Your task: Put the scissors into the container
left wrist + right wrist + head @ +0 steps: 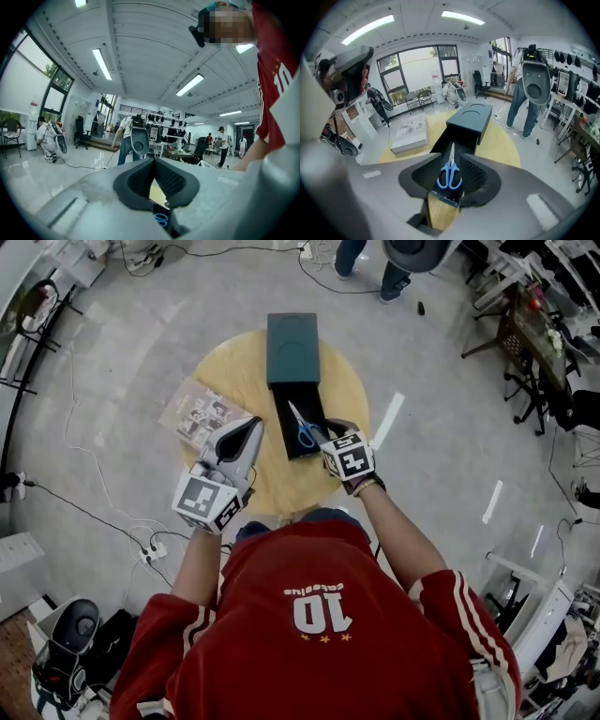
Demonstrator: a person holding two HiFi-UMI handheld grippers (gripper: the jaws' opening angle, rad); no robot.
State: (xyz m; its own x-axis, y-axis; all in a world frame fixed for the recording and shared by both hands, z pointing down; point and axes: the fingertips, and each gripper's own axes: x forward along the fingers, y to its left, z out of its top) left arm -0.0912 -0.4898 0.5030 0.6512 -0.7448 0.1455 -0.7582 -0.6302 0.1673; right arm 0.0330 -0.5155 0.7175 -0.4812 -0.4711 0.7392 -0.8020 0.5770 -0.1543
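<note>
Scissors (450,172) lie flat inside the open black container (284,423) on the counter (234,371), just below your right gripper (452,157), whose jaws are spread and touch nothing. If a jaw dips and snags a handle loop, you could drag them back out or knock the container askew. Your left gripper (153,161) has its jaws pressed together, empty.

There is one round wooden counter (234,367). On it are one open dark container (284,432), one dark green box (292,348) and what looks like one book (199,413). There is one pair of blue-handled scissors (304,427). Two hand-held grippers show: the left hand-held gripper (246,432) and the right hand-held gripper (328,432).
</note>
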